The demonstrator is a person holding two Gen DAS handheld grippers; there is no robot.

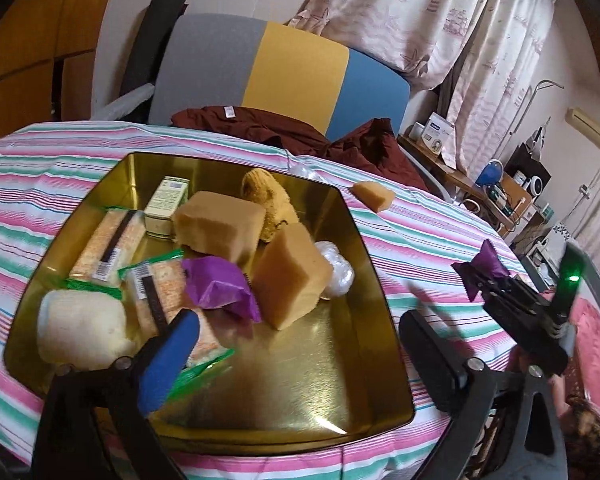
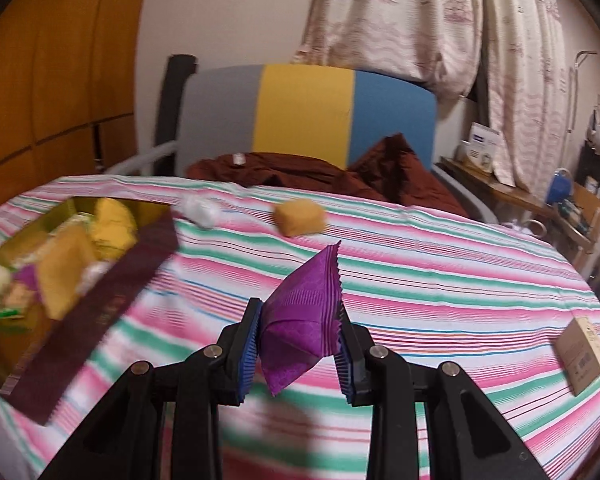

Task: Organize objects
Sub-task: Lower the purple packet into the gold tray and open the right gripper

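Note:
A gold metal tin (image 1: pixel 352 344) sits on the striped cloth and holds two tan sponge blocks (image 1: pixel 216 228), a purple packet (image 1: pixel 220 288), snack packets, a small box, a plush toy and white wads. My left gripper (image 1: pixel 296 344) is open and empty, low over the tin's near side. My right gripper (image 2: pixel 298 344) is shut on a purple packet (image 2: pixel 304 316) held above the cloth; it also shows in the left wrist view (image 1: pixel 482 272), right of the tin. The tin (image 2: pixel 100 308) lies at the left of the right wrist view.
A loose tan sponge (image 2: pixel 300 218) and a white plastic wad (image 2: pixel 200 208) lie on the cloth beyond the tin. A brown box (image 2: pixel 580 354) lies at the right. A dark red garment (image 1: pixel 308 136) and a chair (image 1: pixel 284 72) are at the far edge.

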